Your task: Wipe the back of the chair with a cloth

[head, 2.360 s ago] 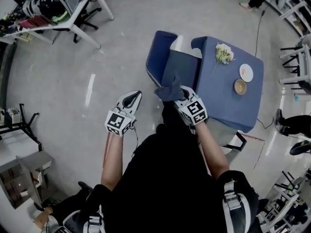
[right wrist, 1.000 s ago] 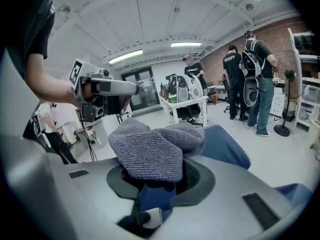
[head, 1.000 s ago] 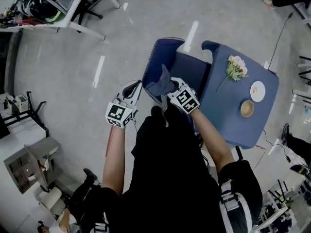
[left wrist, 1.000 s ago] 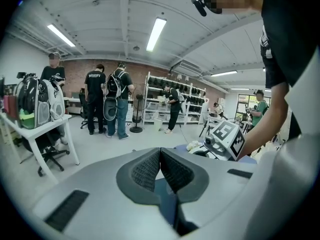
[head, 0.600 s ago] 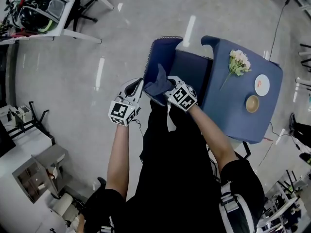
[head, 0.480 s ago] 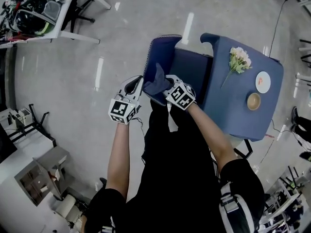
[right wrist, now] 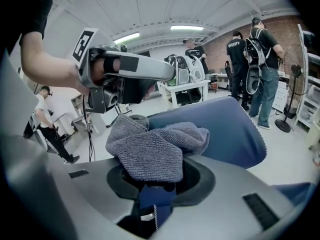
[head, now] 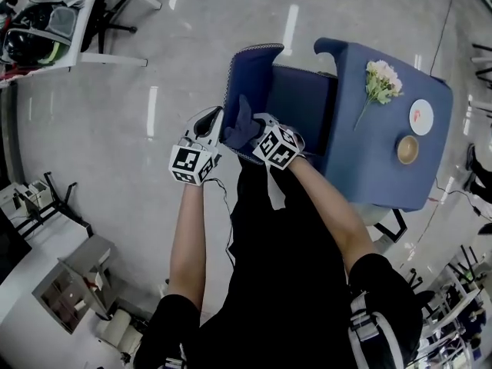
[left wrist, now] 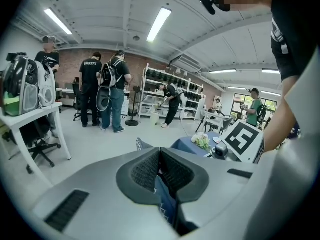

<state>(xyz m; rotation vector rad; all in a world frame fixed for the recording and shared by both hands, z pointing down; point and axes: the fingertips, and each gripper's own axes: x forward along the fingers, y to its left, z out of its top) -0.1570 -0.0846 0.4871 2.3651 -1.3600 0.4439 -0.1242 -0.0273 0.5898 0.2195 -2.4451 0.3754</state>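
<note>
The blue chair's back curves up on the left of its seat. My right gripper is shut on a grey-blue cloth, and the cloth rests on the near top edge of the chair back. In the right gripper view the bunched cloth covers the jaws, with the chair back just beyond. My left gripper is shut and holds nothing. It hangs beside the chair back's left edge, close to the cloth. Blue chair fabric shows under its closed pads.
A table under a blue cover stands right of the chair, with a flower bunch, a plate and a bowl on it. A white desk is at the far left. Several people stand farther off.
My right gripper has carried the cloth from over the seat leftwards onto the chair back's top edge, close to the left gripper. The left gripper stays shut beside the chair.
</note>
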